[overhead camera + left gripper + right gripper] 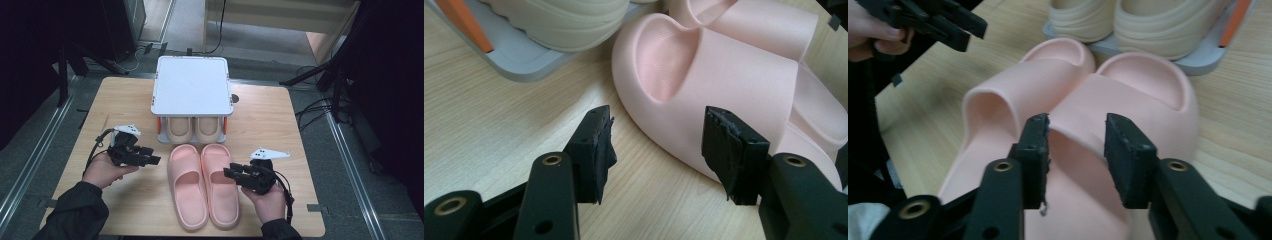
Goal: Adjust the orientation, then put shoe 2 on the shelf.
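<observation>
From the high view, a pair of pink slippers [202,185] lies side by side at the table's [280,115] near centre, toes toward twelve o'clock, just short of a white two-level rack [191,85] whose lower shelf holds a pair of beige slippers [194,129]. The left gripper [155,160] hovers at nine o'clock of the pink pair, jaws pointing toward three, close to the left slipper's toe but apart from it. The right gripper [227,173] sits at three o'clock, its tips over the right slipper's strap. Over to the left gripper view: jaws parted wide with nothing between them, bare wood below, the pink slipper [704,75] at one o'clock just beyond the right-hand jaw, the rack's grey base [519,65] at eleven. Now the right gripper view: jaws open, straddling the strap of the nearer pink slipper [1148,100] without visibly pinching it; the other gripper [928,20] is up at ten o'clock, and the beige pair [1133,20] is at twelve.
</observation>
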`<act>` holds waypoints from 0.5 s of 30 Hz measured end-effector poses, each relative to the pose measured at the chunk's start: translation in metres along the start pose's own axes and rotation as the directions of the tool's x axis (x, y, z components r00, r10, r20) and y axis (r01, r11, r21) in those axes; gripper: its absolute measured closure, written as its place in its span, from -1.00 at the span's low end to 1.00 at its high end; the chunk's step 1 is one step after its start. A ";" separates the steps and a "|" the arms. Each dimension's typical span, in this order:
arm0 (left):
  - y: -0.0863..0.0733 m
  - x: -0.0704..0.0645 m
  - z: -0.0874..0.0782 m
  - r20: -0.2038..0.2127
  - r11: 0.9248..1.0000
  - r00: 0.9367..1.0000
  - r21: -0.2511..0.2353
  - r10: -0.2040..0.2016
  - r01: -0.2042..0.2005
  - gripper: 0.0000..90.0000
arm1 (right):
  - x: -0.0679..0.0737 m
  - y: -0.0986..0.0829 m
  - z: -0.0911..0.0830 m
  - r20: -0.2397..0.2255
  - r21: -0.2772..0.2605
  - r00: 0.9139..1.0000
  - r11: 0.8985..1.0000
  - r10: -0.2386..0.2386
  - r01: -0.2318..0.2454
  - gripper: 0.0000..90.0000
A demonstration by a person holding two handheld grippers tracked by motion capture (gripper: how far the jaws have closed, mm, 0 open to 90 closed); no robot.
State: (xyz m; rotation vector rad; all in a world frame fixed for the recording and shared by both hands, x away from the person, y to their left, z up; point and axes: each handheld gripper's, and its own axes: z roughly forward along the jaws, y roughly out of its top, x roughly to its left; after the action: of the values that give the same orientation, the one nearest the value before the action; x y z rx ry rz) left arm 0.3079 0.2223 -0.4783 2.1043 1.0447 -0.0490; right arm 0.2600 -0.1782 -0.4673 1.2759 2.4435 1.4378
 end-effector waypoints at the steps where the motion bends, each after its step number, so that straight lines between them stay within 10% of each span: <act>1: 0.000 0.001 0.000 -0.003 1.000 1.000 -0.001 0.000 0.000 0.00 | 0.004 -0.001 0.001 -0.001 -0.004 1.000 1.000 0.002 -0.002 0.27; 15: 0.001 0.002 0.000 0.009 1.000 1.000 -0.006 0.005 -0.005 -0.04 | 0.040 -0.022 0.012 -0.004 0.023 0.999 0.999 -0.031 0.032 0.16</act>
State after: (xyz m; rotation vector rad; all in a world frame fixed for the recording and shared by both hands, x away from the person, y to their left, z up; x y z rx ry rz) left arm 0.3102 0.2234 -0.4779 2.0993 1.0336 -0.0526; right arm 0.2243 -0.1488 -0.4764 1.2342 2.4780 1.4101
